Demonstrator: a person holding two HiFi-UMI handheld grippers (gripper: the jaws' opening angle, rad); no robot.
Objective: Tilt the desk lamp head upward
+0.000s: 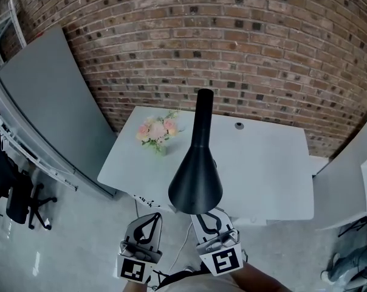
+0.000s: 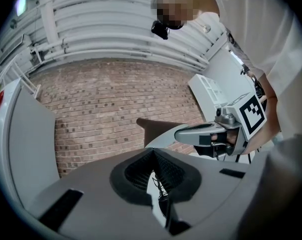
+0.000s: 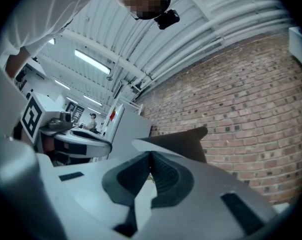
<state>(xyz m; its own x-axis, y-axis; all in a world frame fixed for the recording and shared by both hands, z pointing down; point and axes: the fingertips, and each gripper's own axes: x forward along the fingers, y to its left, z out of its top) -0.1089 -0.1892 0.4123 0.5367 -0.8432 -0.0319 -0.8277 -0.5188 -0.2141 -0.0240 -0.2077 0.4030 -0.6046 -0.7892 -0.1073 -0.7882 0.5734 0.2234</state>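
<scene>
A black desk lamp stands on the white table [image 1: 268,175]. Its cone-shaped head [image 1: 196,184] flares toward me, and its narrow neck [image 1: 203,111] runs away toward the wall. Both grippers hang off the table's near edge, below the head. My left gripper [image 1: 150,221] is shut with nothing in it, left of the shade's rim. My right gripper [image 1: 210,216] is shut too and sits just under the rim; whether it touches I cannot tell. In the left gripper view, the dark lamp [image 2: 153,129] shows past the closed jaws [image 2: 153,153]. In the right gripper view, the lamp [image 3: 183,139] rises behind the shut jaws [image 3: 151,156].
A small bunch of pink flowers [image 1: 157,131] stands at the table's far left, and a cable hole [image 1: 239,125] lies near its back edge. A brick wall [image 1: 244,47] is behind. A grey panel [image 1: 44,114] leans at the left, with an office chair [image 1: 19,199] beside it.
</scene>
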